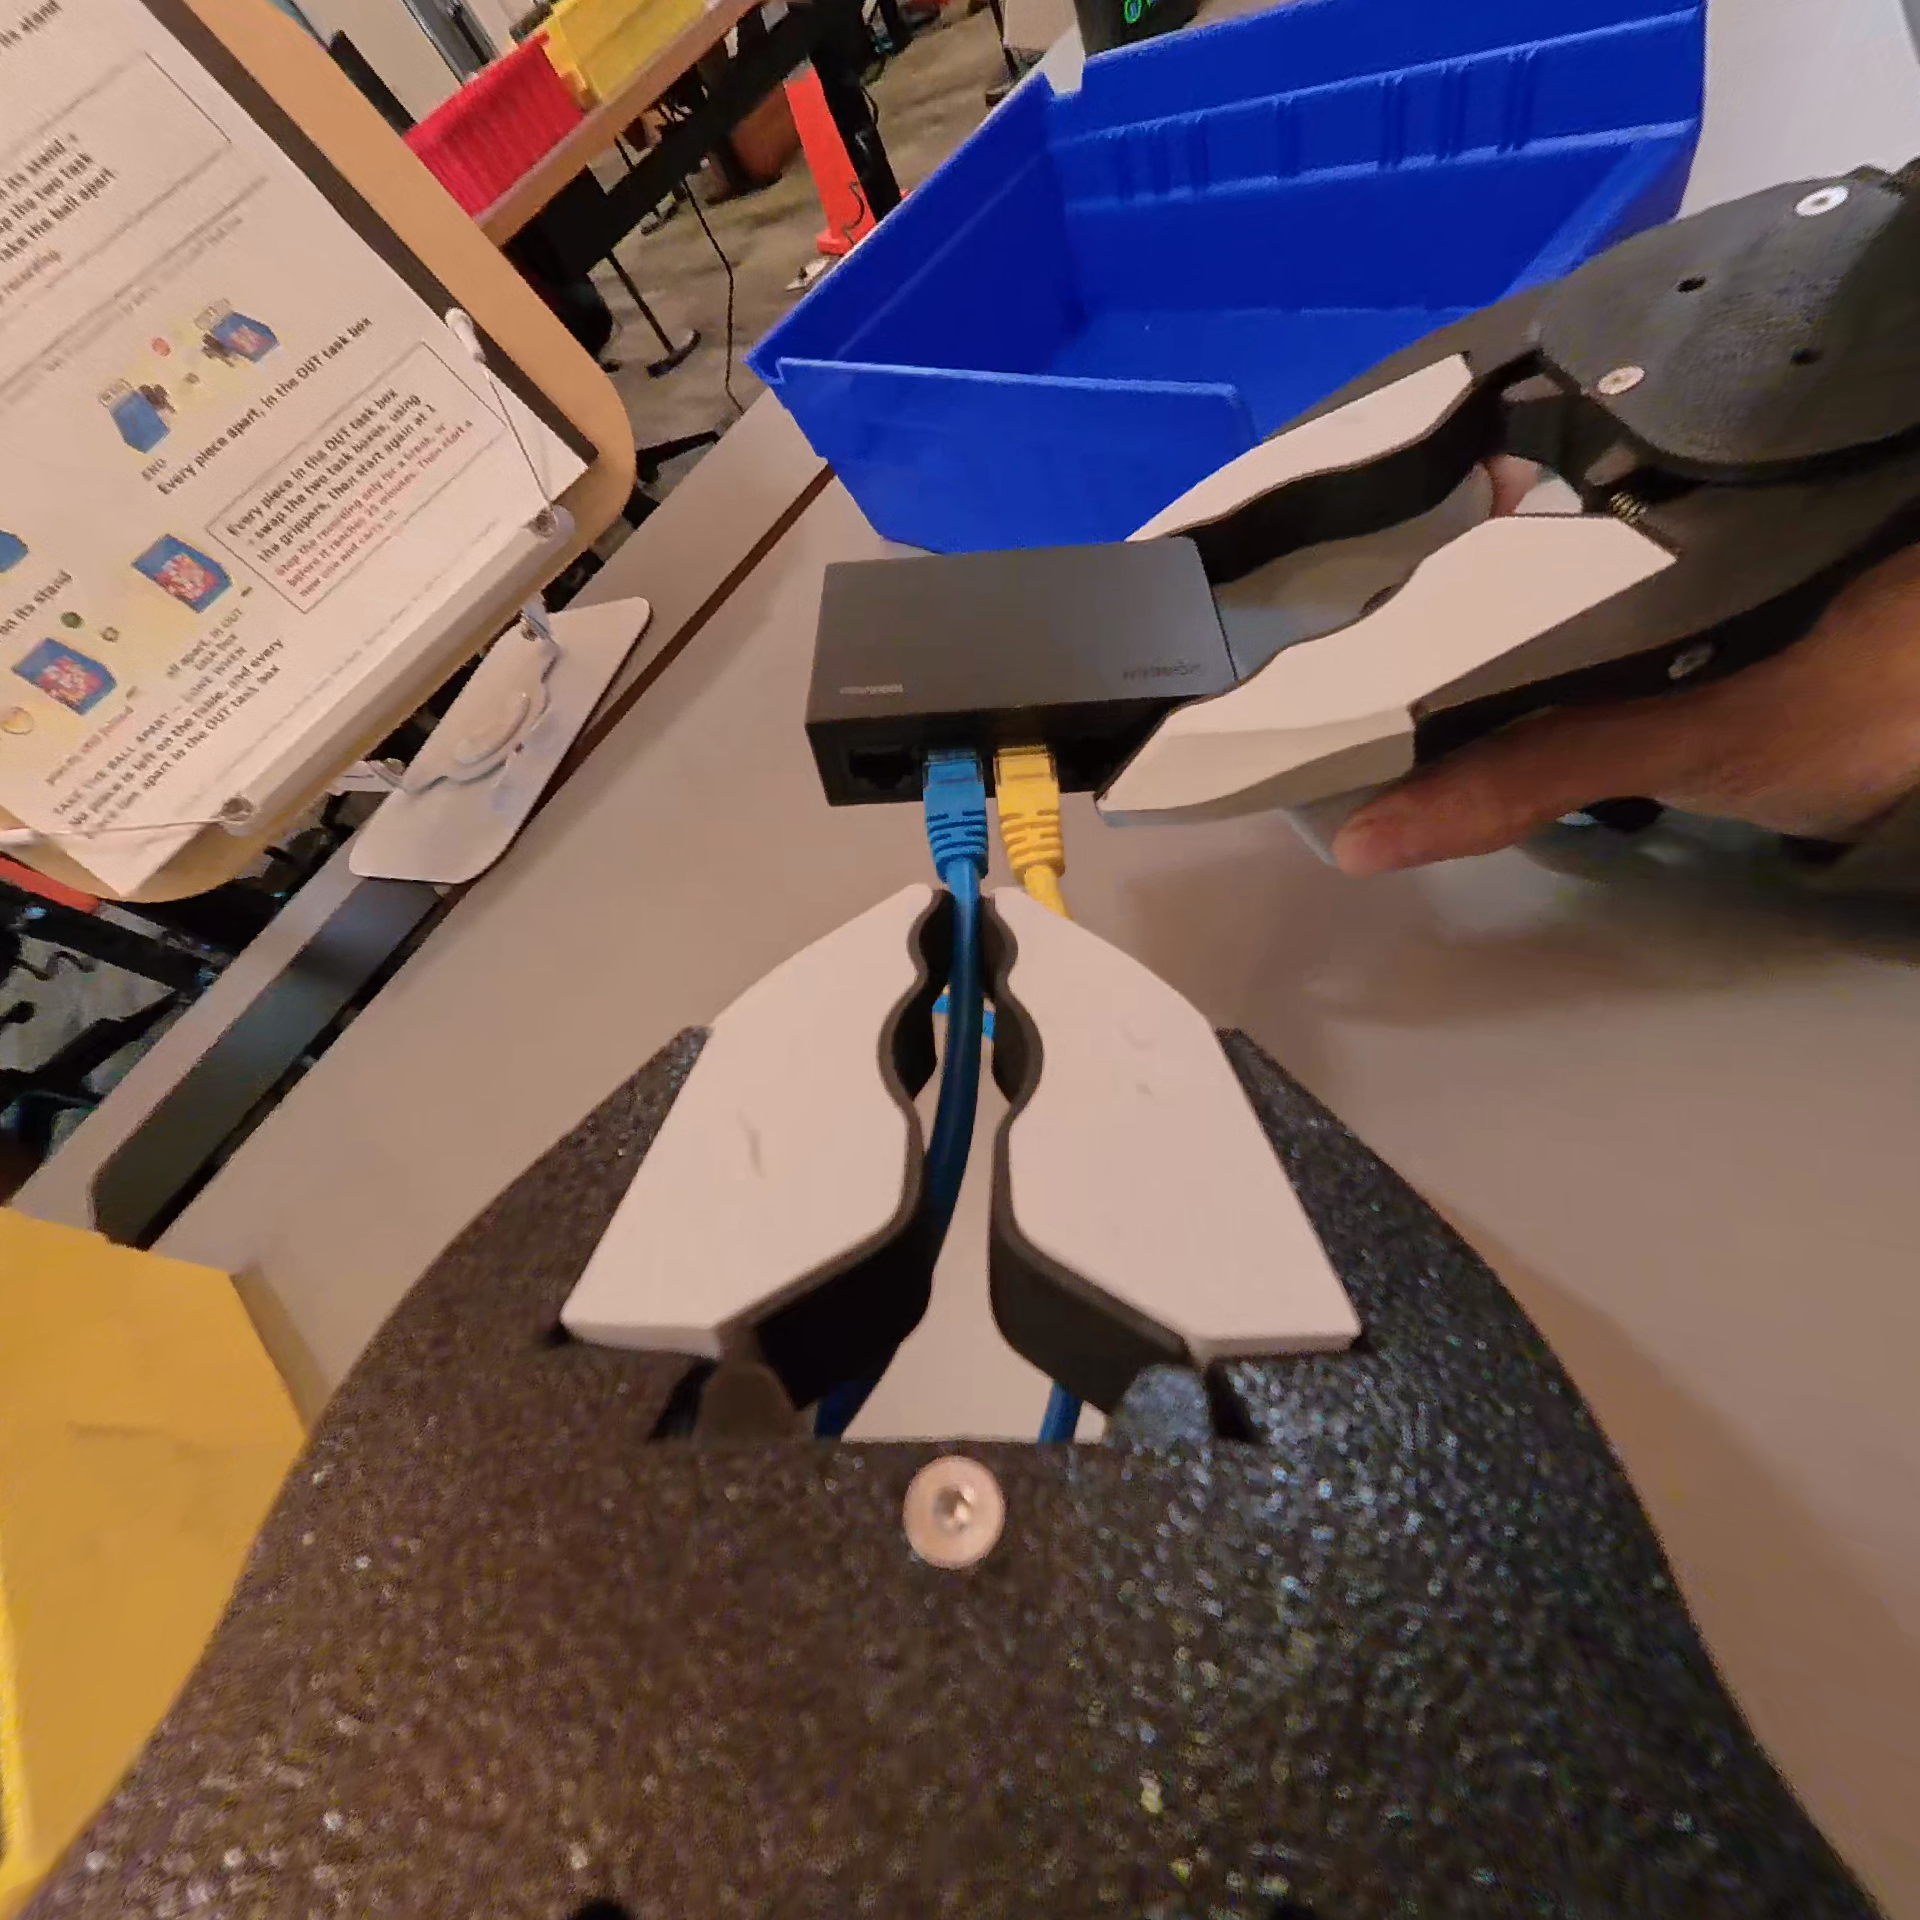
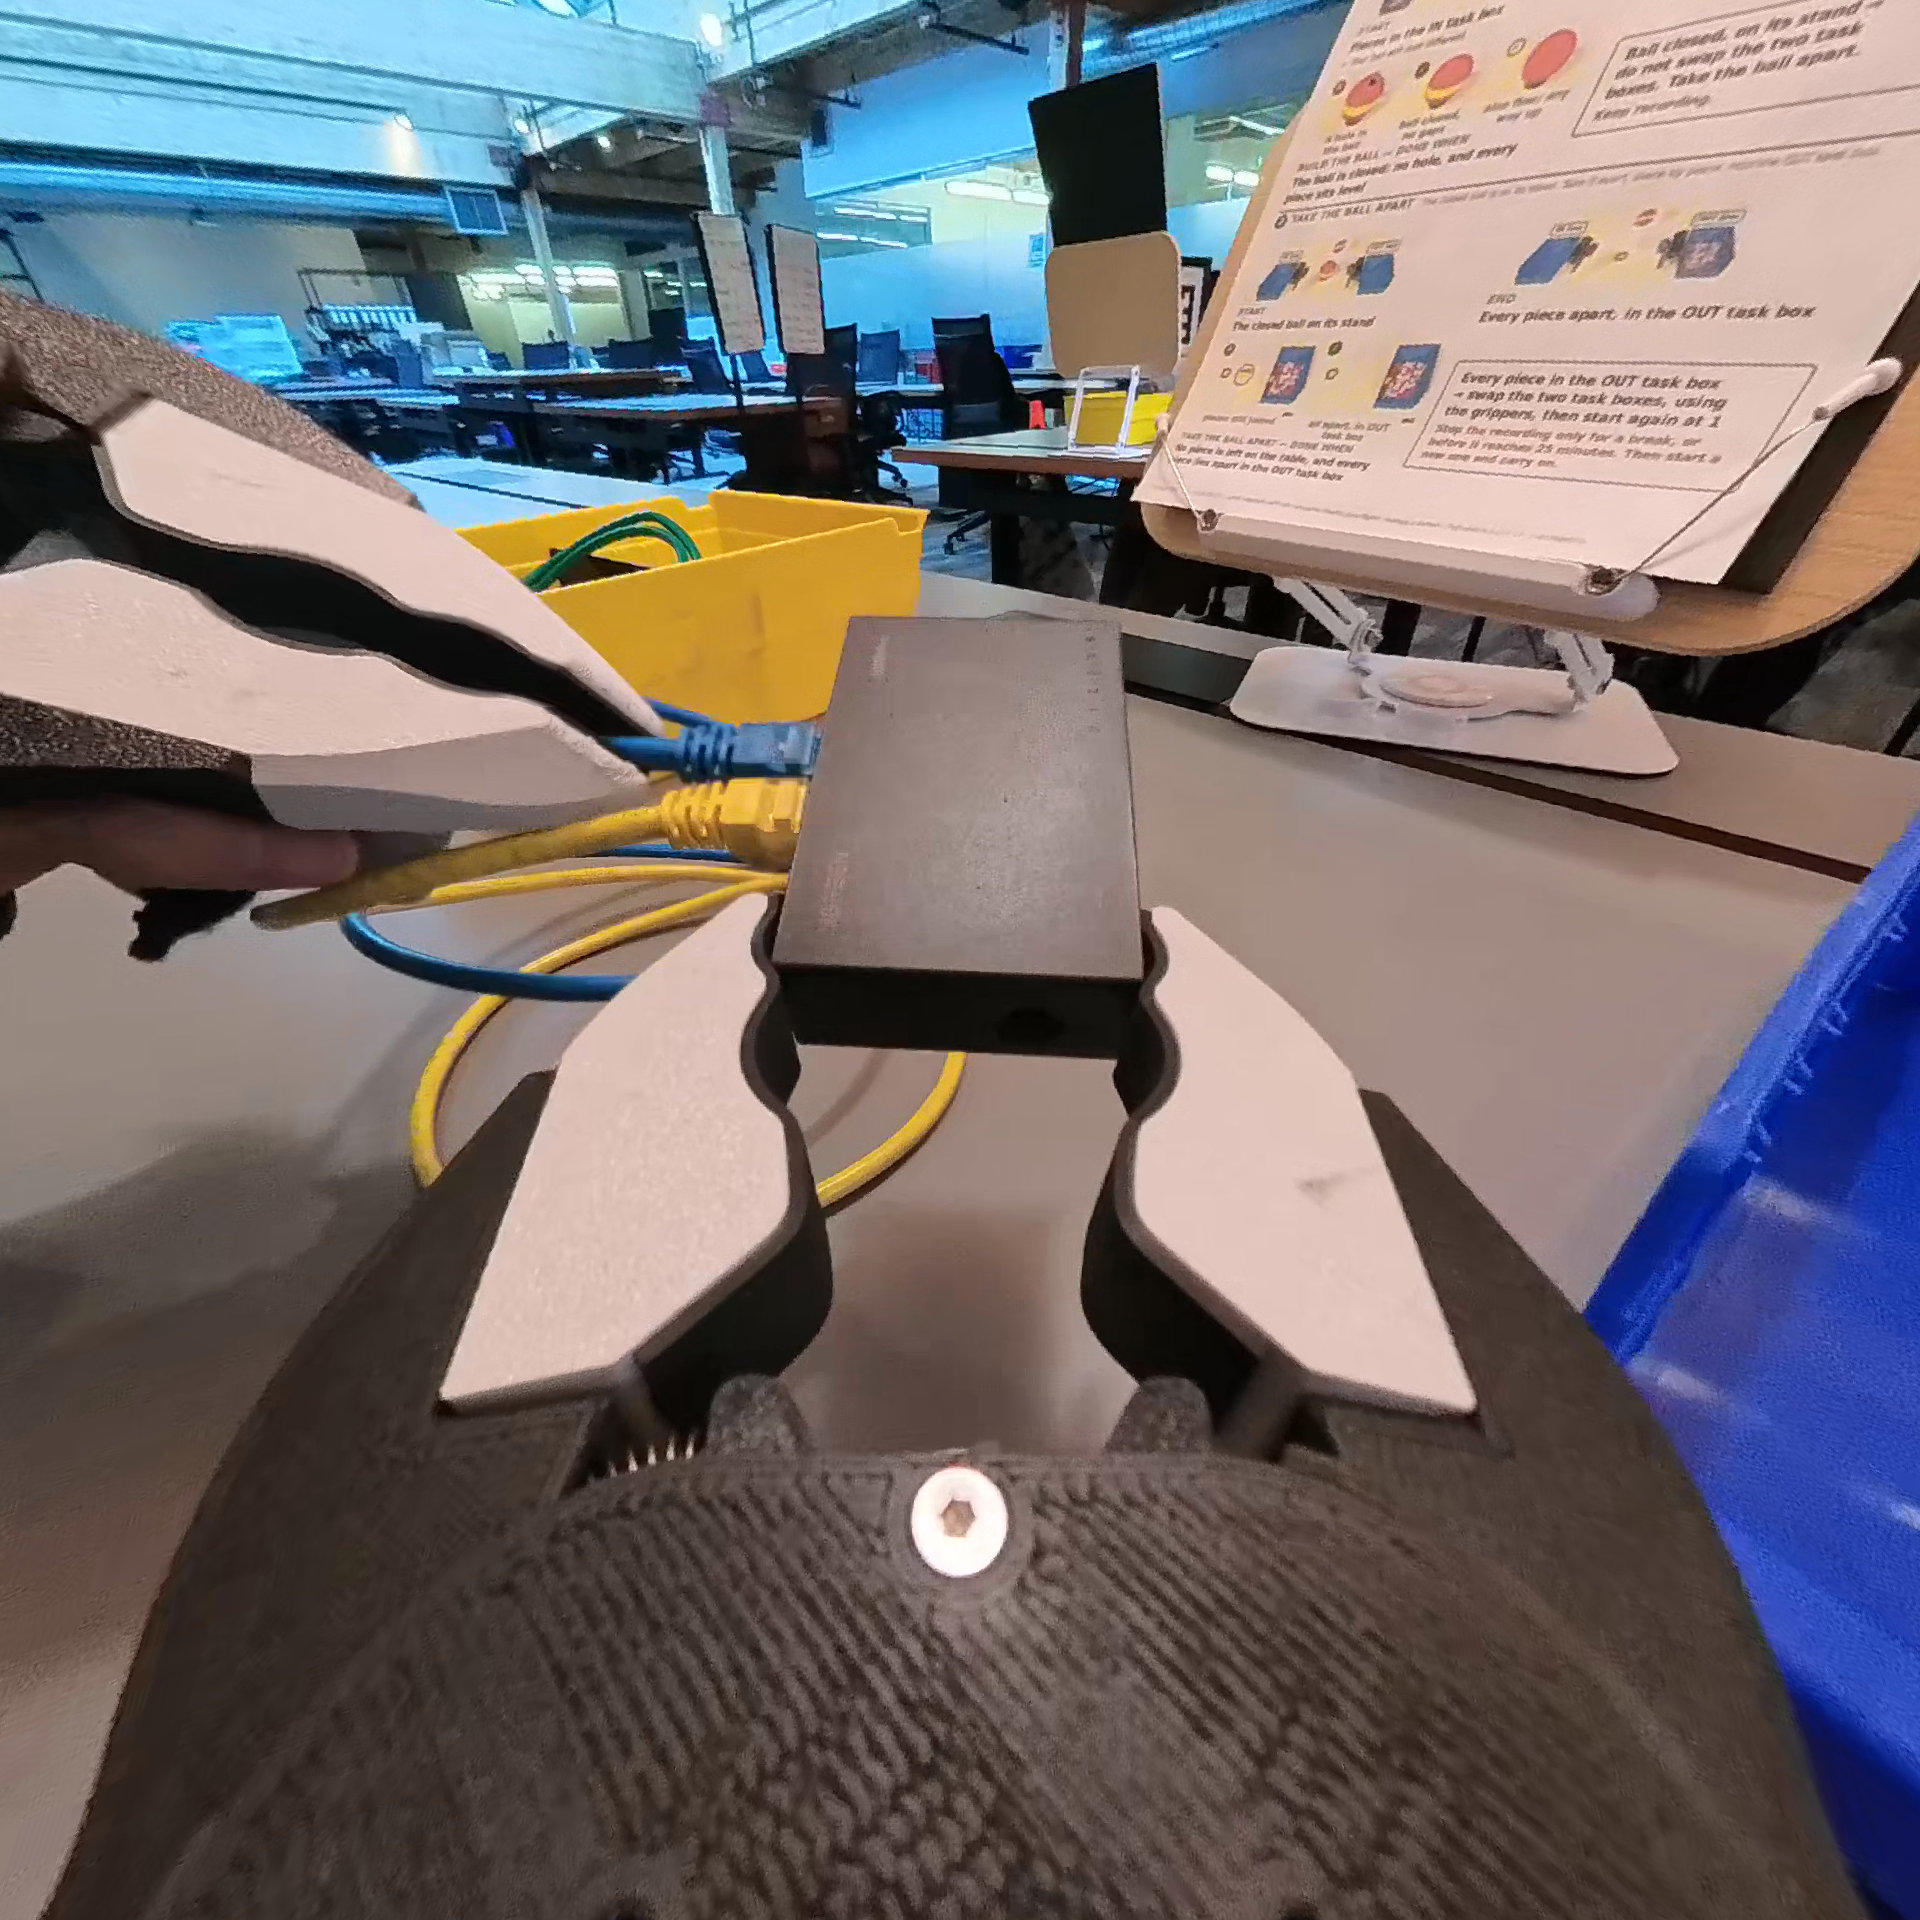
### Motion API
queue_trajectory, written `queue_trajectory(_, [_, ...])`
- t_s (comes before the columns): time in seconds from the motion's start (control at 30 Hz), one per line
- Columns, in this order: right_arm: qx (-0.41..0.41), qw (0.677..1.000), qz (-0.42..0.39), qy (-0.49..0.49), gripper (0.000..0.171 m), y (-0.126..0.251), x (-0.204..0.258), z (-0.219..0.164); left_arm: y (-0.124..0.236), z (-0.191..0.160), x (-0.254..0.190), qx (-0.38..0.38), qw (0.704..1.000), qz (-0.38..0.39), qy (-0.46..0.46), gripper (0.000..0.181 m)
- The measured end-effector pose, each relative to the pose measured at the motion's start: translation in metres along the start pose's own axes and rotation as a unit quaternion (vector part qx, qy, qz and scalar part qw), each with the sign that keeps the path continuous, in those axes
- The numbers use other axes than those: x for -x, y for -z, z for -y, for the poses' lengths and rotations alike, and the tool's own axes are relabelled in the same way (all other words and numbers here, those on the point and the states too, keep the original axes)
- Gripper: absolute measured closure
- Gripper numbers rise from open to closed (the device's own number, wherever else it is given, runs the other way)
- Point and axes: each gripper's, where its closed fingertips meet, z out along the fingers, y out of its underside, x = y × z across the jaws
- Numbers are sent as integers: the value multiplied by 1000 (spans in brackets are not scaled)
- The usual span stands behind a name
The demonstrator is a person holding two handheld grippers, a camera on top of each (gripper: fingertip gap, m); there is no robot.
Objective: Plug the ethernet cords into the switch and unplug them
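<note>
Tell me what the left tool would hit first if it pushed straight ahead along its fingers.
Probably the blue plug seated in the black switch, since the left tool is shut on the blue cord right behind it; the yellow plug sits just beside.

A grey worktop [image 2: 1403, 935] with a dark edge fronts a large open hall. Rows of long desks [image 2: 582, 400] and dark office chairs [image 2: 971, 379] run back toward pale walls, under a high ceiling with beams [image 2: 343, 62] and small bright lamps (the light reads cool and bluish). Two tall whiteboards [image 2: 732, 281] stand mid-room. In the left wrist view, an orange cone [image 1: 831, 156] stands on the dark floor beyond a wooden-topped desk [image 1: 603, 156].
</note>
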Motion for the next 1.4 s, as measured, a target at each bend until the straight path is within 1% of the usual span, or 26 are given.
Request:
queue_trajectory(0.07, [-9, 1000, 6, -9, 109, 1, -1, 2, -1, 1, -1, -17, 999, -22, 29, 177])
queue_trajectory(0.13, [-28, 999, 27, -30, 109, 4, 0, 7, 1, 6, -3, -51, 996, -50, 59, 177])
queue_trajectory(0.2, [-36, 997, 38, -50, 109, 6, -2, 9, 2, 9, -2, -71, 996, -33, 41, 176])
queue_trajectory(0.3, [-39, 997, 29, -56, 109, 6, -6, 9, -1, 12, -2, -87, 995, 21, 38, 176])
queue_trajectory(0.37, [-41, 997, 27, -58, 109, 7, -7, 9, -1, 13, -2, -91, 994, 33, 44, 176])
queue_trajectory(0.57, [-42, 997, 23, -64, 109, 7, -9, 9, -1, 13, -3, -97, 991, 24, 84, 176])
queue_trajectory(0.87, [-43, 997, 27, -65, 109, 7, -8, 10, 1, 14, -6, -112, 981, -8, 160, 175])
queue_trajectory(0.93, [-48, 996, 29, -64, 109, 8, -7, 11, 2, 15, -5, -120, 974, -19, 192, 175])
queue_trajectory(1.0, [-50, 996, 33, -70, 109, 8, -7, 11, 3, 17, -4, -137, 960, -36, 241, 176])
queue_trajectory(1.07, [-50, 996, 31, -70, 109, 8, -7, 11, 2, 16, -4, -144, 952, -44, 265, 176])
queue_trajectory(1.17, [-49, 997, 22, -60, 109, 8, -7, 11, 1, 15, -3, -144, 948, -35, 280, 176])
queue_trajectory(1.3, [-52, 996, 28, -70, 109, 8, -6, 11, 2, 18, -3, -157, 940, -27, 303, 176])
queue_trajectory(1.4, [-45, 997, 27, -63, 109, 7, -5, 10, 1, 15, -3, -141, 948, -10, 286, 177])
